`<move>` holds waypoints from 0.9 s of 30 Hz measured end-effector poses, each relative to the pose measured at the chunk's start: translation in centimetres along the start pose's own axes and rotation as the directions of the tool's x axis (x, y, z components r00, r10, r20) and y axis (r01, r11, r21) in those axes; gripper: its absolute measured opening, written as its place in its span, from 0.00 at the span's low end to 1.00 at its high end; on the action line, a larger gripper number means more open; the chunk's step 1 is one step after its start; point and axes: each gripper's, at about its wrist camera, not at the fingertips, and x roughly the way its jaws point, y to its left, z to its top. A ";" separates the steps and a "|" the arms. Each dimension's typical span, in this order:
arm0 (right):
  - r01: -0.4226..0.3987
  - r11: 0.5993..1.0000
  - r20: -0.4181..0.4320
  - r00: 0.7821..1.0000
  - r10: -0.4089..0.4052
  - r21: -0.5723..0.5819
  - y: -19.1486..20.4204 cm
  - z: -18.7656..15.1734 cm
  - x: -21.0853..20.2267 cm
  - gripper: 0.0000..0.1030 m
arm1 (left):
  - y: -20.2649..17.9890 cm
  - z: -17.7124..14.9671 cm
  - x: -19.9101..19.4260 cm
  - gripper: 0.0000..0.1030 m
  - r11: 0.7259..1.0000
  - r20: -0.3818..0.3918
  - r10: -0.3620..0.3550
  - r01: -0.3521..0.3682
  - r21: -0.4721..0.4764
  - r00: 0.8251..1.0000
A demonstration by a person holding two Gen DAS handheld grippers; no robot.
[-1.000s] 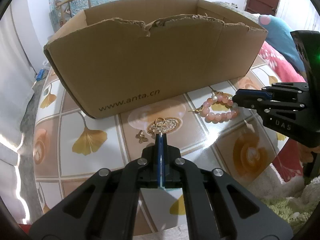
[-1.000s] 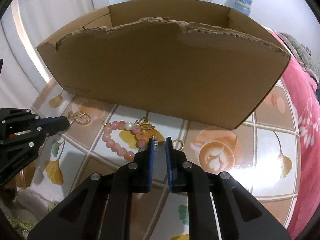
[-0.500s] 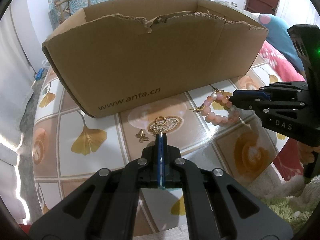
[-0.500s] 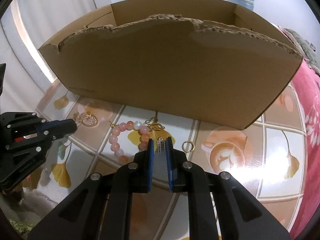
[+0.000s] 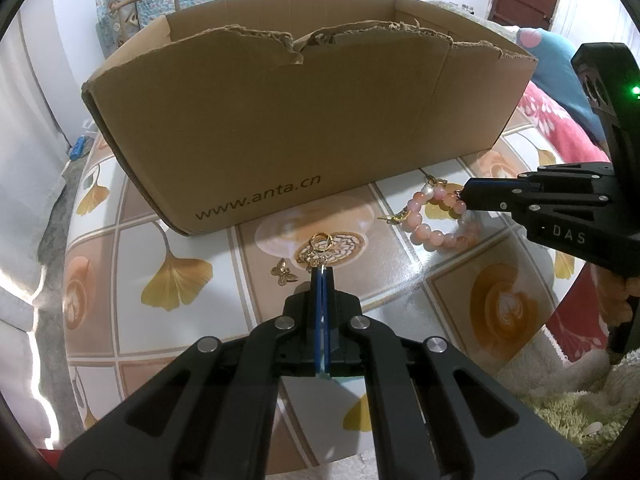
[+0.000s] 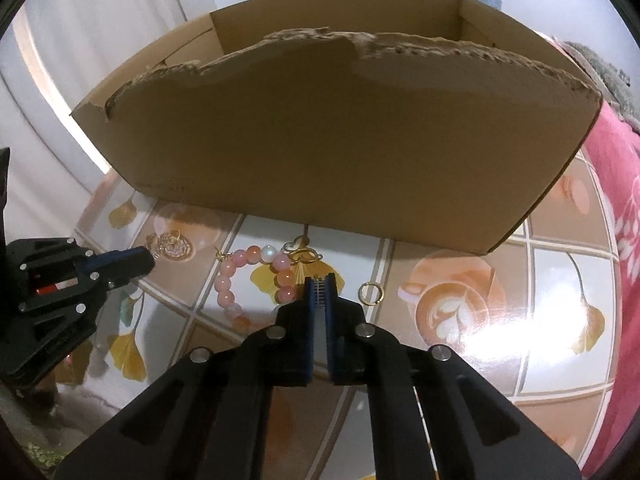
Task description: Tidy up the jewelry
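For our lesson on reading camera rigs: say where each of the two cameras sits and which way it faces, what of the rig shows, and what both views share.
Left wrist view: sits on the left tongs, facing down and forward at the gold jewelry cluster pinched in their tips; right tongs enter from the right.
Right wrist view: sits on the right tongs, just closed on a small spring-like piece, beside the pink bead bracelet; left tongs enter from the left.
Shared: cardboard box, bracelet, tiled table.
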 end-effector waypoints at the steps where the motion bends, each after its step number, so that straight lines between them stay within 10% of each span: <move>1: 0.003 1.000 0.004 1.000 -0.003 -0.006 0.1 0.0 0.1 0.05 | 0.0 0.0 0.0 0.00 1.000 0.000 0.000 0.000 0.000 1.000; 27: -0.029 0.999 0.215 0.976 0.037 -0.037 0.2 0.8 -7.4 0.05 | -0.8 2.0 -7.5 0.00 0.999 0.205 -0.039 0.032 0.038 0.978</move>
